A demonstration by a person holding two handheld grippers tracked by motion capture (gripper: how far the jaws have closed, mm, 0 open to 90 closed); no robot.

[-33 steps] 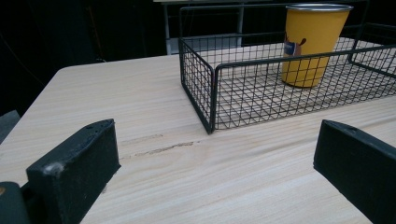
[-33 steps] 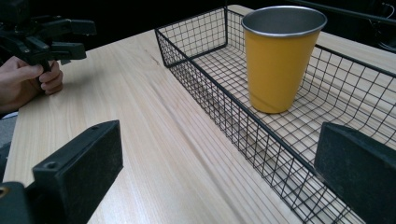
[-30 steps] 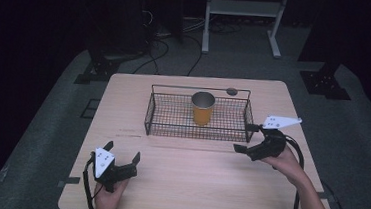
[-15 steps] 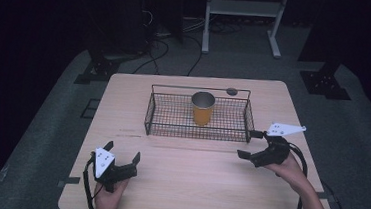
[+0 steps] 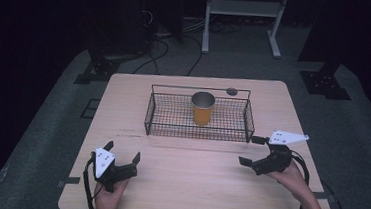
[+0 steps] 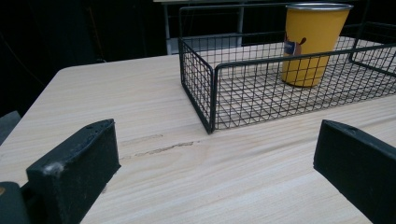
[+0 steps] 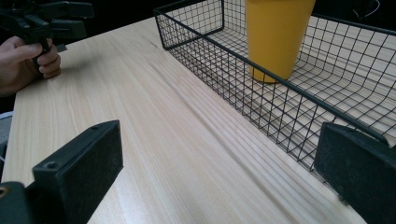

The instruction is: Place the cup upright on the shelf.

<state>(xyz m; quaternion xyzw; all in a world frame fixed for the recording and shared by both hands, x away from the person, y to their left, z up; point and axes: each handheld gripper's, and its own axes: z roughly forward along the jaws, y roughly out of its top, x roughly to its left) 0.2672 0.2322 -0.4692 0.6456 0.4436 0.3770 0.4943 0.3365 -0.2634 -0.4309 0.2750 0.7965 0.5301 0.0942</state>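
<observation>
We hold both grippers, left (image 5: pixel 122 155) and right (image 5: pixel 252 151), jaws wide open and empty, short of the basket (image 5: pixel 196 131) with the yellow cup (image 5: pixel 202 109)

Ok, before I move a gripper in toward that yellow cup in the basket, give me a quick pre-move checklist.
1. Yellow cup stands upright inside the wire basket: ok.
2. Right gripper jaws wide apart and empty: ok.
3. Left gripper jaws wide apart and empty, resting low near the table's front edge: ok.
4. Bare tabletop between both grippers and the basket: ok.
5. Basket's near wall stands between the grippers and the cup, so the approach must go over the rim: not ok for a straight-in reach.
6. Whether the cup holds anything: cannot tell.
</observation>
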